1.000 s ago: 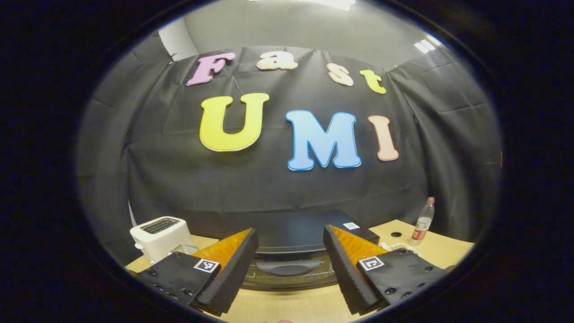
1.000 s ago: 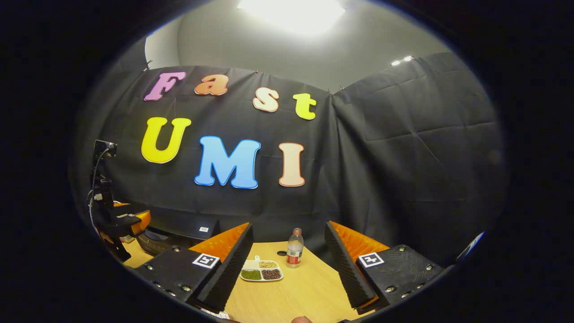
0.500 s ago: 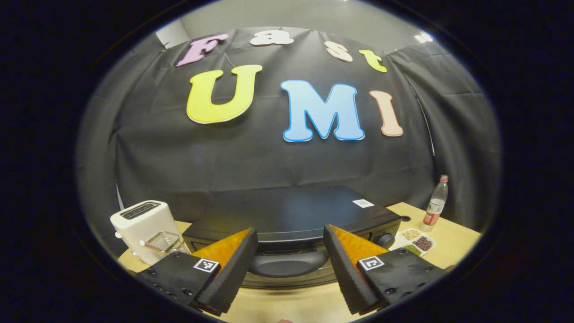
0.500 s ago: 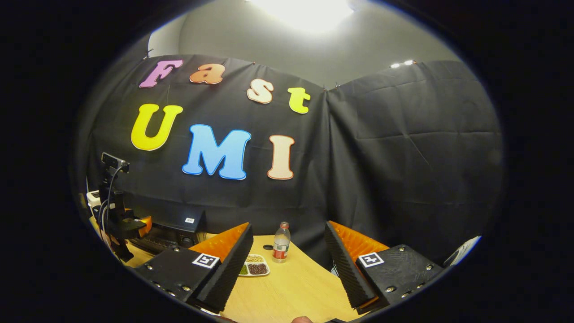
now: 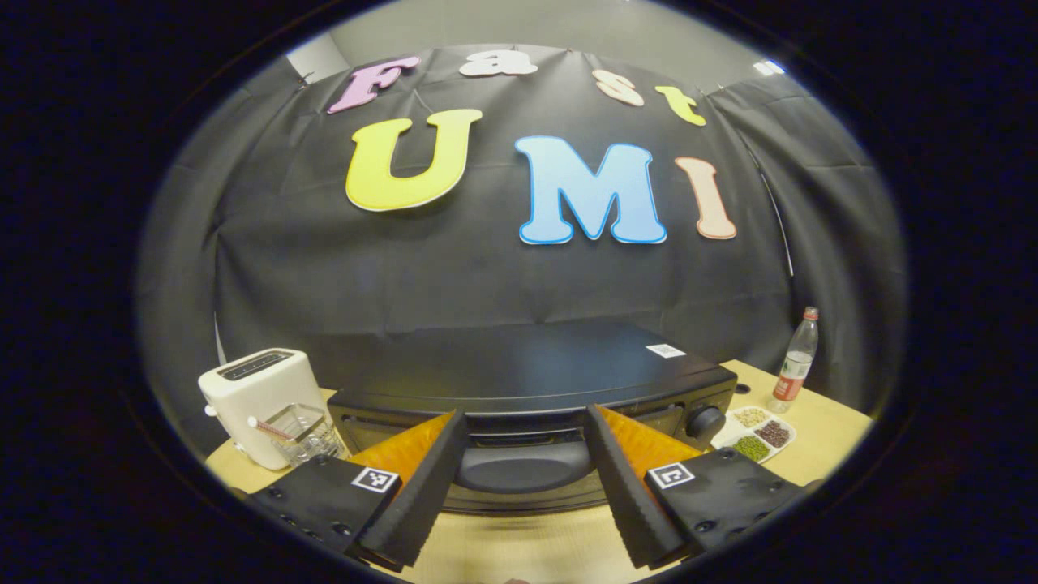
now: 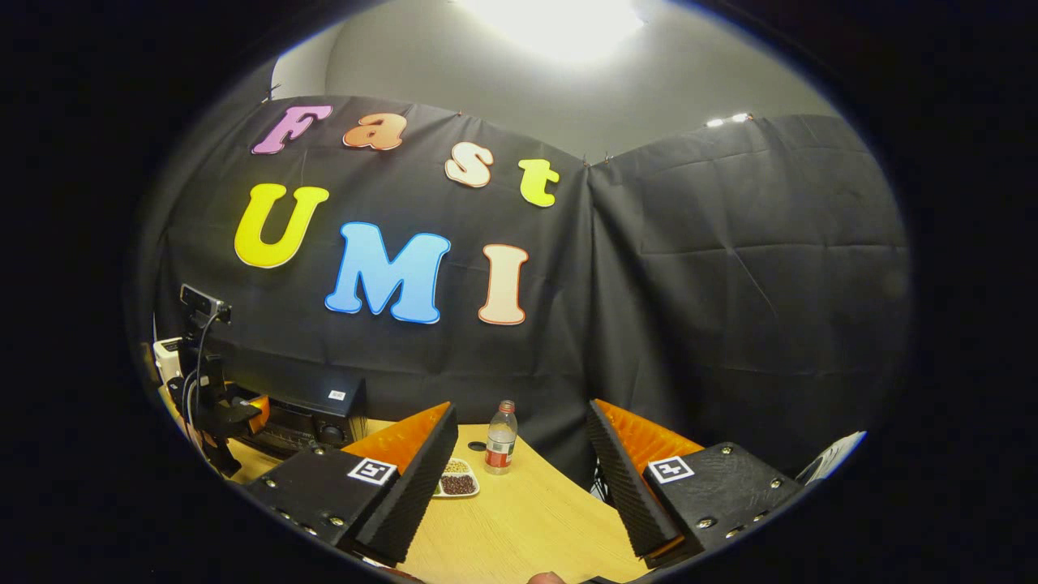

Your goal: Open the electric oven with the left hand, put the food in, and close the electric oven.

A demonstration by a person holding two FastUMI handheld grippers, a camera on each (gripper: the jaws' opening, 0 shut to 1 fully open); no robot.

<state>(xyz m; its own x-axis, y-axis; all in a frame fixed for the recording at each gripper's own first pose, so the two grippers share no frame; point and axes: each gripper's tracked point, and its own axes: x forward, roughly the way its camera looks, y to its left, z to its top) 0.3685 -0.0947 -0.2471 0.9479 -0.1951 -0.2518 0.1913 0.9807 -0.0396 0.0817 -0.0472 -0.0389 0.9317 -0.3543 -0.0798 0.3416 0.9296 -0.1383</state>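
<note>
The electric oven (image 5: pixel 531 389), a low black box with a smooth matte top, is faced head-on by the left gripper (image 5: pixel 525 474), whose fingers are spread wide with nothing held between them. The oven's door is seen shut, and its broad, rounded dark handle (image 5: pixel 523 464) is framed just ahead of the gap between the fingers; whether contact has been made cannot be told. The opening step is judged to be in hand. A short advance onto the handle, a closing of the fingers and a downward pull are judged to be called for next.

The food, a white compartmented tray (image 5: pixel 754 431) of dried beans and grains, is set on the pale wooden table (image 5: pixel 819 422) just right of the oven, beside its round knob (image 5: pixel 704 422). A clear plastic bottle (image 5: pixel 796 359) with a red label is stood beyond the tray. Left of the oven, a cream toaster (image 5: pixel 258 395) and a glass cup (image 5: pixel 300 430) are placed.

The right gripper (image 6: pixel 523 478) is held wide and empty over the table, well right of the oven.
</note>
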